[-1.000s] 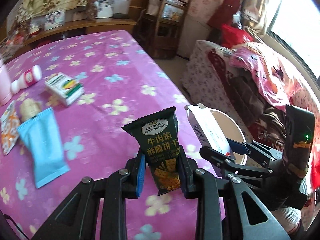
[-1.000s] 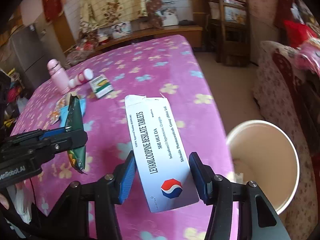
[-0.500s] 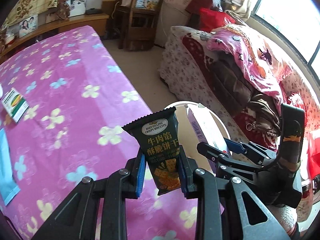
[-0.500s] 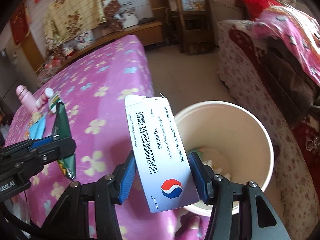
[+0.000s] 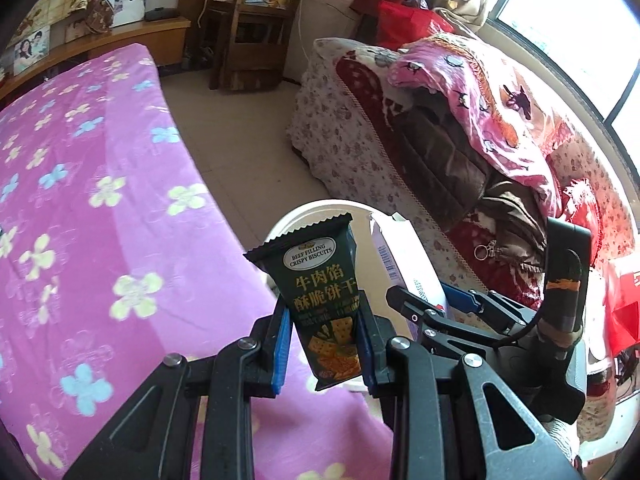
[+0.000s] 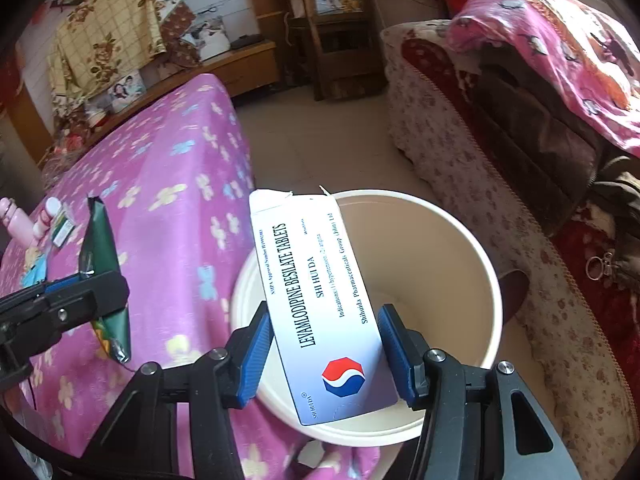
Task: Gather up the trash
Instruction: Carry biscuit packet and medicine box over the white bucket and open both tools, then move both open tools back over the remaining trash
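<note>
The left gripper (image 5: 324, 344) has its jaws drawn narrow, clamped on the lower half of a dark green biscuit packet (image 5: 320, 292) that stands upright between the blue pads. The right gripper (image 6: 324, 356) has its jaws set wider, gripping a white tablet box (image 6: 320, 300) by its long sides, the printed face turned up and its torn flap end pointing away.

The right wrist view looks straight down into a cream bucket (image 6: 472, 264) on the floor beside the purple flowered bed (image 6: 160, 184); the tablet box hangs over the bucket's near rim. It also shows the left gripper (image 6: 96, 292) from the side, with the biscuit packet (image 6: 100, 248) over the edge of the bed, and farther back on the bed a pink bottle (image 6: 16, 220), a small green and white box (image 6: 64, 228) and a light blue wrapper (image 6: 36, 268).

The left wrist view shows only a strip of the bucket (image 5: 292, 220) behind the packet, the tablet box (image 5: 404, 264) edge on in the right gripper (image 5: 436, 308), and a sofa (image 5: 360, 132) piled with blankets under a bright window (image 5: 560, 24).
</note>
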Motion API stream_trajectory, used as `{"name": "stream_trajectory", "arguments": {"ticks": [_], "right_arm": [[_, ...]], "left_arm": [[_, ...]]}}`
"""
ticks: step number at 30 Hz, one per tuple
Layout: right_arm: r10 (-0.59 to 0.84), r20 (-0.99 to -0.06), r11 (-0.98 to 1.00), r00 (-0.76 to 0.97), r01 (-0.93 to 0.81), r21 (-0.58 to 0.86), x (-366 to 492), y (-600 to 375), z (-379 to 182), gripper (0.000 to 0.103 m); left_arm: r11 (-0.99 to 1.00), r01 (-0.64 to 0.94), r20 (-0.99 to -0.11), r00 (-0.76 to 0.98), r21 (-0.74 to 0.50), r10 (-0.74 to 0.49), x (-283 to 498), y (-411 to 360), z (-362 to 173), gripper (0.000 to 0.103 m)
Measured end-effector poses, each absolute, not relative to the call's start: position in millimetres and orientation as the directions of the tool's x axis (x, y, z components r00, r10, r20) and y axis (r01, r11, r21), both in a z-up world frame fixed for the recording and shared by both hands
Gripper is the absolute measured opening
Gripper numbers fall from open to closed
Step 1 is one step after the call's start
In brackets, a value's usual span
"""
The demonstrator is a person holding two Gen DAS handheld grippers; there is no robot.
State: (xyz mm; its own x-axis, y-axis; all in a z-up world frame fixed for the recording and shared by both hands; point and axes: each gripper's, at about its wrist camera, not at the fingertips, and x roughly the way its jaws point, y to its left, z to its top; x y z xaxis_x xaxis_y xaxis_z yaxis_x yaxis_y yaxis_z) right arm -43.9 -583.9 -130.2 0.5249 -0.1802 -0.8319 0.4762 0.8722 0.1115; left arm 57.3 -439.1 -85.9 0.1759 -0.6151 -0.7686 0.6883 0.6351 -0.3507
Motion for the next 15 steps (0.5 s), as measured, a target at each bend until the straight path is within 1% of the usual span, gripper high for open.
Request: {"name": "stream_trajectory", "arguments": {"ticks": [3,5,6,7,8,9,15], "right_arm": [[-0.198,-0.835,0.859,0.513,0.501,0.105,-47,-595,-134,0.056],[-0.211,-0.836,0.846,0.506,0.523,0.103,-50,-603,-136,0.057],[-0.212,-0.836,0.837,0.507,0.535,0.112,-51,-608,-137,0.058],[-0.209,-0.835,0.829,0.508,0.546,0.125,-53,-611,-139,0.059],[-0.205,-0.838,0.822,0.506,0.553,0.133,-53,-614,-140,0.061],[-0.199,-0.843,0.816,0.5,0.561,0.14,-54,-617,-142,0.067],[-0.177,-0.849,0.81,0.498,0.564,0.162,-57,-616,-150,0.067]], "left_arm": [[0.63,0.692,-0.769,0.169,-0.353,-0.617,56,-447,-88,0.031],[0.618,0.699,-0.765,0.159,-0.36,-0.624,55,-452,-90,0.036],[0.613,0.703,-0.766,0.151,-0.361,-0.625,55,-453,-90,0.045],[0.611,0.705,-0.765,0.153,-0.359,-0.626,54,-454,-91,0.056],[0.614,0.704,-0.766,0.157,-0.356,-0.624,54,-454,-91,0.062],[0.616,0.703,-0.765,0.159,-0.356,-0.623,54,-454,-92,0.066],[0.627,0.694,-0.772,0.161,-0.354,-0.615,57,-448,-95,0.066]]}}
